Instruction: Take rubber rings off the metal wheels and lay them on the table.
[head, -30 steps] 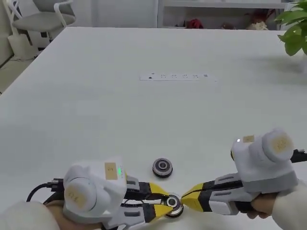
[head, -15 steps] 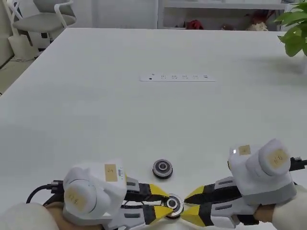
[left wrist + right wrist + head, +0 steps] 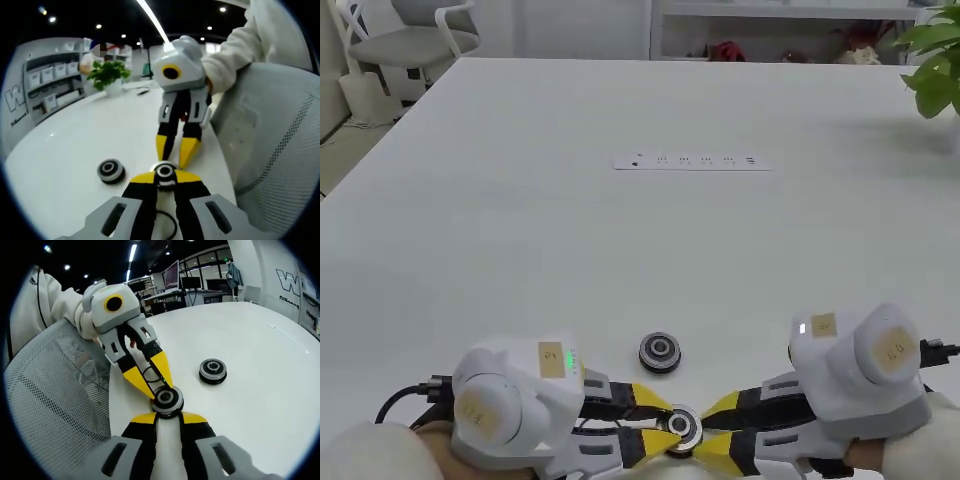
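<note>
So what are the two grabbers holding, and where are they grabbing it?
The left gripper and the right gripper both seem to pinch one small metal wheel by its outer rim, from opposite sides.

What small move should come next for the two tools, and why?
Probably pull the right tool away to peel the rubber ring off, while the left tool holds firm: both meet on one wheel, and the ring seems still on.

A large white letter W (image 3: 289, 280) stands on the grey wall (image 3: 260, 270); the smaller line beneath it seems to begin "Diligent". The left gripper view shows a similar W (image 3: 14, 98).
</note>
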Demonstrator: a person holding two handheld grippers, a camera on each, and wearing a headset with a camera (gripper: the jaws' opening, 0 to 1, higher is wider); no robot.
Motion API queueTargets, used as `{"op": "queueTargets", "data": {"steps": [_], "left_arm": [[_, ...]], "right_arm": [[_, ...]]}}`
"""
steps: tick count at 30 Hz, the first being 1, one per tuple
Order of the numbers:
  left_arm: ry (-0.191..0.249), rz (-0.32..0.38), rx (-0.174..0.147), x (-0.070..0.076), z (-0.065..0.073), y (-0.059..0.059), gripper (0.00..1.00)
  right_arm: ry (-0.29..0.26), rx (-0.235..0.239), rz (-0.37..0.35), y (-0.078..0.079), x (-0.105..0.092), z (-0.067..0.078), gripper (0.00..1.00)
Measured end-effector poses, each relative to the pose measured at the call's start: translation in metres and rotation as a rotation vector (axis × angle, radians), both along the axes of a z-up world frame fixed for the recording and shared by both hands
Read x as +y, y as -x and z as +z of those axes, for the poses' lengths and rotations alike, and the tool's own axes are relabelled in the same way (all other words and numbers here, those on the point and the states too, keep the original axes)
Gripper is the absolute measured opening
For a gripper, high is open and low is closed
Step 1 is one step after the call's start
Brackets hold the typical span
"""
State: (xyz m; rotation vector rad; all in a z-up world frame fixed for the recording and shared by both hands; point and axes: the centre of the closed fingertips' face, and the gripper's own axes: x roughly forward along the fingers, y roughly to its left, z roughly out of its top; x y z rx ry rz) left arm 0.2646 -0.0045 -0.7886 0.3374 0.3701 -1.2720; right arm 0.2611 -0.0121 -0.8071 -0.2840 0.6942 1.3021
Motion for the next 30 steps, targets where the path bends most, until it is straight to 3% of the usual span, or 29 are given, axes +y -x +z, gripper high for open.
{"op": "queueTargets", "data": {"steps": [8,19,30], "left_arm": [[0.003,0.005,0.006,-0.0001,0.0002,-0.0004,0.13],[0.001,0.005,0.003,0.0001,-0.0001,-0.0007,0.13],[0.002,0.001,-0.004,-0.0007,0.0009,0.0005,0.13]], "right_arm": [[0.017,-0.010,-0.011,-0.0053,-0.0034,-0.0003,0.03],[0.026,0.025,-0.046,-0.0062,-0.0033,-0.0018,0.01],[-0.002,0.166,-0.154,-0.0094,-0.0064,-0.0007,0.00]]}}
